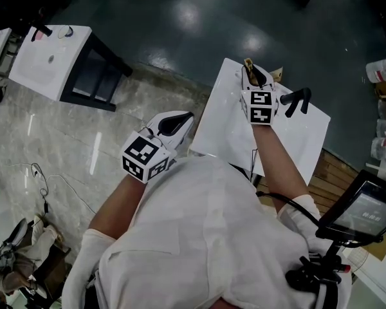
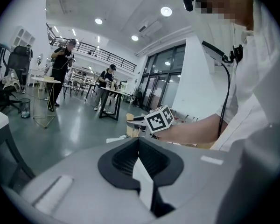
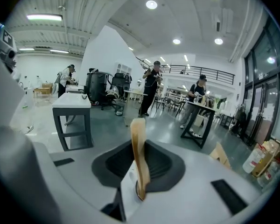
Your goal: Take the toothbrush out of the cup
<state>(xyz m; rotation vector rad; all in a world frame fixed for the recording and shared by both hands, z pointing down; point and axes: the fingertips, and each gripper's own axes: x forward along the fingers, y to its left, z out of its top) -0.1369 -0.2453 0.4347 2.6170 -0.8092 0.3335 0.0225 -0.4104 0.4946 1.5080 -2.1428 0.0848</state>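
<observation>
Right gripper (image 3: 138,169): jaws closed on the toothbrush (image 3: 139,146), clamped low on the pale wooden handle. The handle stands upright between the pads (image 3: 129,190) and its top sticks well above them. Grip looks centred, not on the edge of the pads.

Left gripper (image 2: 140,158): jaws fully together, nothing between them. It is held near the person's torso, off the near-left edge of the white table (image 1: 302,137) and well apart from the work.

Step in hand, as I judge it: lift out. To do it well, keep the clamp firm and pull straight up along the handle's line. Don't tilt, so the brush doesn't catch the rim and drag the cup over. Go slow until the lower end is clear, then move sideways. The left gripper could steady the cup, but it is far off.

Toothbrush position: in the head view it pokes up at the right gripper's (image 1: 253,76) tips, as a brownish stub (image 1: 249,64), over the far corner of the table. The cup itself is hidden under the gripper, so I can't tell how much of the brush is inside it.
</observation>
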